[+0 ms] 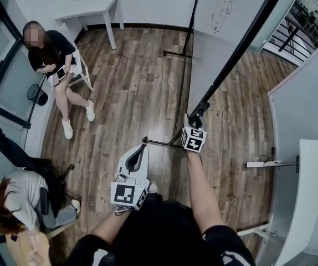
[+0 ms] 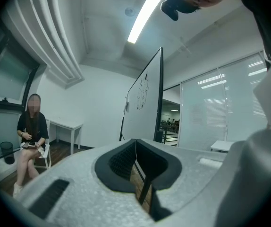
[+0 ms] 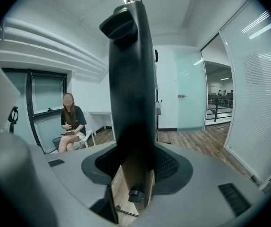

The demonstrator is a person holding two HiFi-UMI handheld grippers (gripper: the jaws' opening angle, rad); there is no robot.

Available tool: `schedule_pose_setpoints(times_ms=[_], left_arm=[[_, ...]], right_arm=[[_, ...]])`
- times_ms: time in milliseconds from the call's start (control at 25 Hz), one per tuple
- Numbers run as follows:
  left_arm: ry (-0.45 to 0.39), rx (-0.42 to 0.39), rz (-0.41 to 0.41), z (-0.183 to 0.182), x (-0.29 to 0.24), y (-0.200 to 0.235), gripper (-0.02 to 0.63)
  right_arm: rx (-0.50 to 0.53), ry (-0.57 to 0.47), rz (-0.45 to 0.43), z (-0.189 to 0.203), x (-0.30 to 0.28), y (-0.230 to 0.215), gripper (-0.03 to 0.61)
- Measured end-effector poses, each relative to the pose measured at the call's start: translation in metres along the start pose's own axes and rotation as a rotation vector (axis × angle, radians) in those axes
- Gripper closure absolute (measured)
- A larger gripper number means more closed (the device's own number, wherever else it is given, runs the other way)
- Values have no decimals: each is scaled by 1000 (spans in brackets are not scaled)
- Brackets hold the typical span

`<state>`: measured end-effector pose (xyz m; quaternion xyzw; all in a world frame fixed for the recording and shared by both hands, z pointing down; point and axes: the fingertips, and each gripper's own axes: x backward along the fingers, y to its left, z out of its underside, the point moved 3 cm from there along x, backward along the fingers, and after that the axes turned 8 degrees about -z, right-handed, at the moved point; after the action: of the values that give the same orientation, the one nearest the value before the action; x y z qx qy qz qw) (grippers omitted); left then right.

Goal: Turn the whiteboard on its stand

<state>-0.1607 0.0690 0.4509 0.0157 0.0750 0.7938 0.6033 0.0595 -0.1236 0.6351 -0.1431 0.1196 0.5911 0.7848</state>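
The whiteboard stands on its black stand, seen almost edge-on from above, with a drawing near its top. My right gripper is shut on the board's black frame edge. In the right gripper view that dark frame rises upright between the jaws of the right gripper and fills the gap. My left gripper hangs free to the left of the stand's foot, shut on nothing. In its own view the left gripper has its pads together, with the whiteboard ahead of it.
A person sits on a chair at the left by a white table, with a black bin beside them. Another person sits at the lower left. A power strip and a white desk are at the right.
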Motion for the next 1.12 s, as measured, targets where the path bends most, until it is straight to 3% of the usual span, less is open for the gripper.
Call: schedule_pose_setpoints(times_ms=[680,1120], left_arm=[[0,-3,-10,4,61,-41,597],[10,5,-35,21,126,-70,597]], right_arm=[[17,2,-44,35,83,26,393],[25,-1,-63,63,151,48,393]])
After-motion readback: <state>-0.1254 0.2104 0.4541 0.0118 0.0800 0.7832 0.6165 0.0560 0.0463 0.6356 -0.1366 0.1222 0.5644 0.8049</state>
